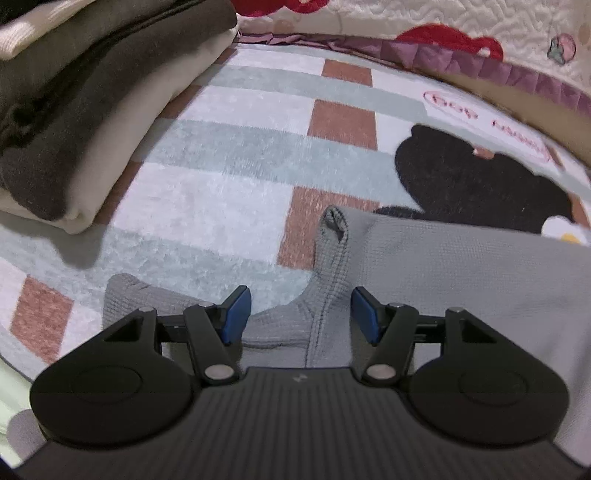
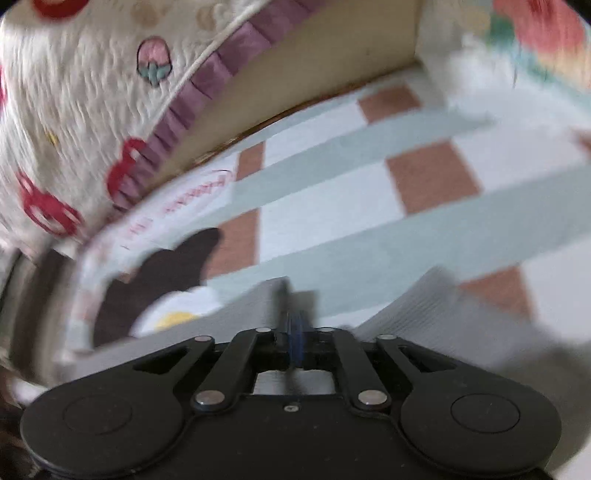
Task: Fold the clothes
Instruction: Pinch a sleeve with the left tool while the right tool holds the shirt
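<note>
Left gripper (image 1: pixel 301 314): blue pads apart, hovering over a grey waffle-knit garment (image 1: pixel 443 280), nothing pinched.
Right gripper (image 2: pixel 295 332): pads together on a thin fold of the grey garment's edge; view blurred.
Grey garment: spread on a checked rug (image 1: pixel 221 177), partly covering its black cartoon figure (image 1: pixel 472 184).
Folded stack (image 1: pixel 74 110): dark and cream clothes, on the rug, well apart from the garment.
Quilted bedspread (image 1: pixel 480 29): beyond the rug's far edge.

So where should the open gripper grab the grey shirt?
Probably the sleeve, the narrow strip sticking up from the grey shirt on the rug. It runs right between the left gripper fingers, which are open, so pushing straight forward and down would pinch it across its thin width.
</note>
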### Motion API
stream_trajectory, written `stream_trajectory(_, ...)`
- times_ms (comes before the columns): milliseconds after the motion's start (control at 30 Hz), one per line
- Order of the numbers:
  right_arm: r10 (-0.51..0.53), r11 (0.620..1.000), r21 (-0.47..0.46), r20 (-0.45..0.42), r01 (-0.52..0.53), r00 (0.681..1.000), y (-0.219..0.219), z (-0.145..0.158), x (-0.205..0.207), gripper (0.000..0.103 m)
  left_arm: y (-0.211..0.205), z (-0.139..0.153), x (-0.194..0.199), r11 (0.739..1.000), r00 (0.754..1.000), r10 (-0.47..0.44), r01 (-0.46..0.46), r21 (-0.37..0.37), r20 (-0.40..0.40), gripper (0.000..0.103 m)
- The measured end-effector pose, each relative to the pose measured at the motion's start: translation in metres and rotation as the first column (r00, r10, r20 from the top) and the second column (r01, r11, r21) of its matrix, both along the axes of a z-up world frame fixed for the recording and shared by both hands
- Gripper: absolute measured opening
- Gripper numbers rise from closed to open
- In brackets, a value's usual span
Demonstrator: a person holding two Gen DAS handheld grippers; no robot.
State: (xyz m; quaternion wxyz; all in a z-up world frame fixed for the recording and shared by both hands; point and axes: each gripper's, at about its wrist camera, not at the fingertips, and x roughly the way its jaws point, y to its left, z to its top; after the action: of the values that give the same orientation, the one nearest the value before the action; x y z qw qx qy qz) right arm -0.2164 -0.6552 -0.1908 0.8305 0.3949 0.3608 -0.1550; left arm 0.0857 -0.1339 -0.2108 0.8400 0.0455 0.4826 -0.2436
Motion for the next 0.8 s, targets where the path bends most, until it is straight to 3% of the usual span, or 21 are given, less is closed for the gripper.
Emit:
stream_trajectory(133, -0.014, 0.991, 0.133, 0.063, 0.006, 0.998, -0.003, -0.009, 0.005, 0.043, 0.02, 0.002, 0.006, 0.976, 0.996, 0.047, -0.061, -0.209, -0.07, 0.06)
stream_trajectory(200, -0.014, 0.982, 0.189, 0.08, -0.001, 0.997, -0.004, -0.015, 0.011, 0.044, 0.032, 0.003, 0.009, 0.948, 0.992, 0.062, -0.093, -0.305, -0.11, 0.059)
stream_trajectory(267, -0.007, 0.975, 0.224, 0.088, -0.013, 0.996, -0.003, -0.02, 0.017, 0.044, 0.037, 0.003, 0.009, 0.931, 0.991, 0.052, -0.091, -0.352, -0.121, 0.058)
stream_trajectory(300, 0.021, 0.973, 0.227, 0.101, -0.044, 0.995, -0.001, -0.02, 0.02, 0.041, 0.036, 0.003, 0.008, 0.933, 0.992, 0.04, -0.079, -0.35, -0.117, 0.057)
stream_trajectory(367, 0.083, 0.97, 0.215, 0.128, -0.11, 0.988, 0.003, -0.017, 0.025, 0.01, 0.031, 0.004, 0.008, 0.939, 0.994, 0.013, -0.049, -0.34, -0.106, 0.051)
stream_trajectory(433, 0.139, 0.973, 0.164, 0.136, -0.161, 0.981, 0.009, -0.012, 0.03, 0.01, 0.021, 0.005, 0.009, 0.942, 0.995, -0.024, -0.009, -0.336, -0.093, 0.038)
stream_trajectory(467, 0.156, 0.974, 0.143, 0.13, -0.174, 0.979, 0.011, -0.01, 0.031, 0.01, 0.015, 0.006, 0.009, 0.943, 0.996, -0.038, 0.007, -0.334, -0.085, 0.037)
stream_trajectory(667, 0.26, 0.958, 0.107, 0.069, -0.267, 0.963, 0.017, -0.011, 0.031, 0.016, -0.02, 0.001, 0.017, 0.958, 0.995, -0.074, 0.054, -0.281, -0.061, 0.038)
stream_trajectory(800, 0.294, 0.953, 0.075, -0.001, -0.293, 0.956, 0.021, -0.017, 0.03, 0.031, -0.029, -0.007, 0.021, 0.959, 0.997, -0.031, 0.011, -0.283, -0.067, 0.046)
